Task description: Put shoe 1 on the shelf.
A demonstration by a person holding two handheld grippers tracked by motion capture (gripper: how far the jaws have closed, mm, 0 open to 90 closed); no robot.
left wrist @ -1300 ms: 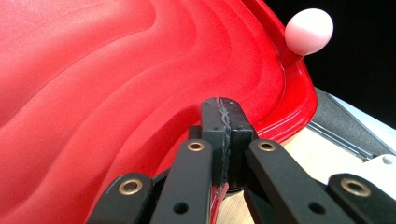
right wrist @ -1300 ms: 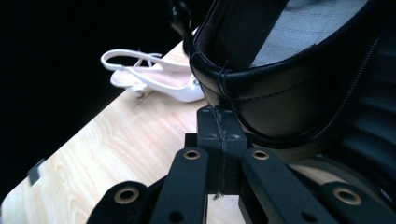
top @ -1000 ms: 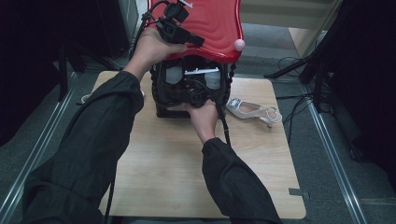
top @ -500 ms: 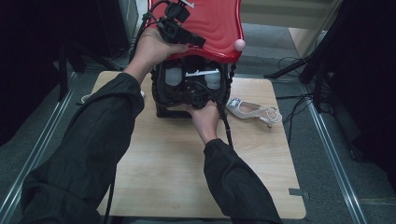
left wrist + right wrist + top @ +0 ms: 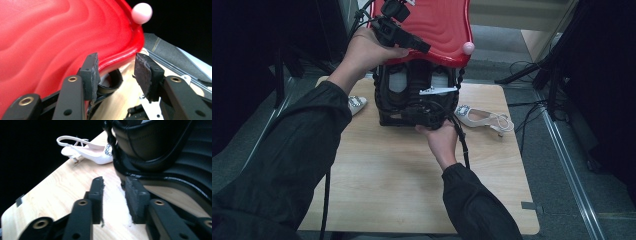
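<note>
A black case (image 5: pixel 412 95) stands on the wooden table (image 5: pixel 377 170) with its wavy red lid (image 5: pixel 437 22) raised; a pink ball (image 5: pixel 468 48) sits at the lid's corner. My left gripper (image 5: pixel 424 47) is at the lid's front edge. Its jaws have just been opening, and in the left gripper view (image 5: pixel 116 68) the red rim (image 5: pixel 117 58) runs between the parted pads without being pinched. My right gripper (image 5: pixel 427 116) is low at the case's front base. Its jaws have also just been opening, with bare table between them (image 5: pixel 115 192) and the black case (image 5: pixel 162 150) beside them.
A white slingback shoe (image 5: pixel 484 119) lies on the table right of the case, also in the right gripper view (image 5: pixel 87 152). Another white shoe (image 5: pixel 357 103) lies left of it, partly behind my sleeve. Cables and dark stands crowd the floor at the right.
The right hand has drawn back a little from the case's front toward the person. The left hand has shifted slightly at the lid's edge. The lid stays raised.
</note>
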